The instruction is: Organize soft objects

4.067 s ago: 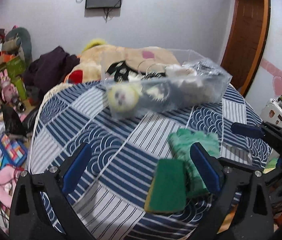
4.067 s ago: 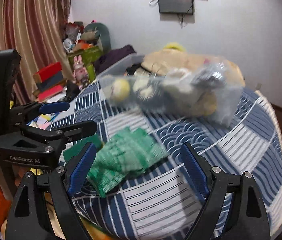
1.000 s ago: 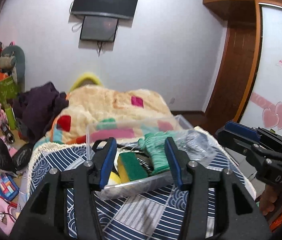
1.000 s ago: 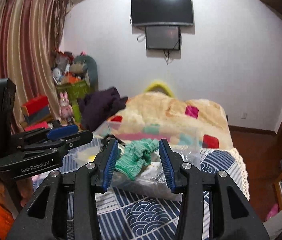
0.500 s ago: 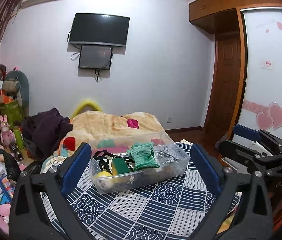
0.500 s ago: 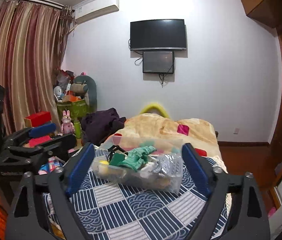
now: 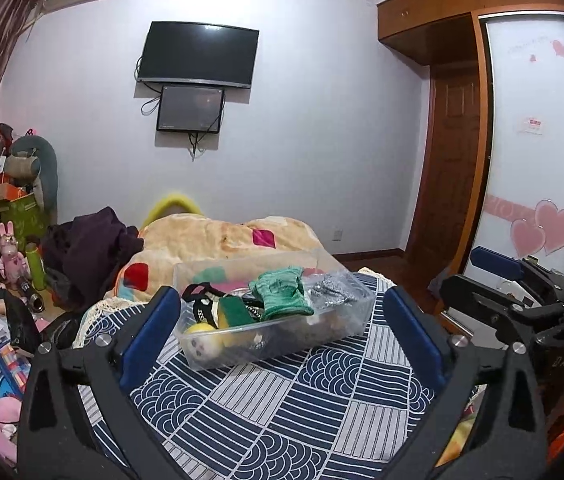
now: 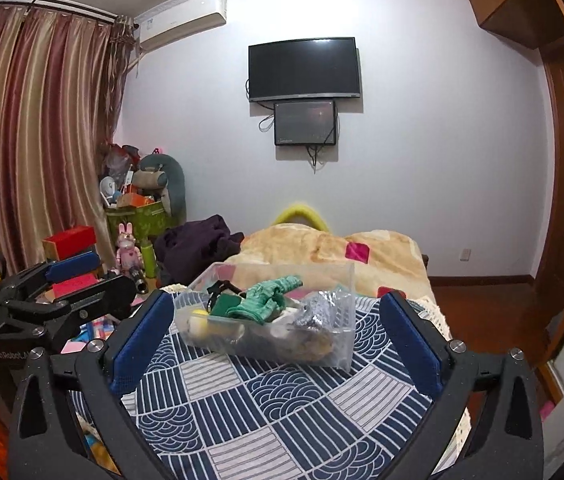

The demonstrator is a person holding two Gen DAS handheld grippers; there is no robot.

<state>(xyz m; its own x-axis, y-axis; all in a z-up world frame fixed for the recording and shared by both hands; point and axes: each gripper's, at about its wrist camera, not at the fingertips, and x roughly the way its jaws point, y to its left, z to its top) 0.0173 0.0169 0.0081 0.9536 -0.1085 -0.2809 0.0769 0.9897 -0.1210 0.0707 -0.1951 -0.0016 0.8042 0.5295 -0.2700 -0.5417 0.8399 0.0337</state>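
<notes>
A clear plastic bin (image 7: pixel 346 322) stands on the blue patterned tablecloth (image 7: pixel 282 404). In it lie a green knitted glove (image 7: pixel 282 290), a green and yellow sponge (image 7: pixel 234 312), a yellow plush ball (image 7: pixel 200 342) and a silvery scrubber (image 7: pixel 330 292). My left gripper (image 7: pixel 282 336) is open and empty, held back from the bin. My right gripper (image 8: pixel 278 340) is open and empty, also short of the bin (image 8: pixel 338 344). The glove (image 8: pixel 266 300) and the sponge (image 8: pixel 224 306) show in the right wrist view too.
A bed with a beige blanket (image 7: pixel 218 240) and dark clothes (image 7: pixel 90 248) lies behind the table. Toys and boxes (image 8: pixel 82 248) crowd the floor at the left. A wooden door (image 7: pixel 450 160) is at the right, a TV (image 8: pixel 304 68) on the wall.
Both grippers opened and let go of the green glove and the sponge, which now lie in the bin. Both grippers then drew back and up from the bin.
</notes>
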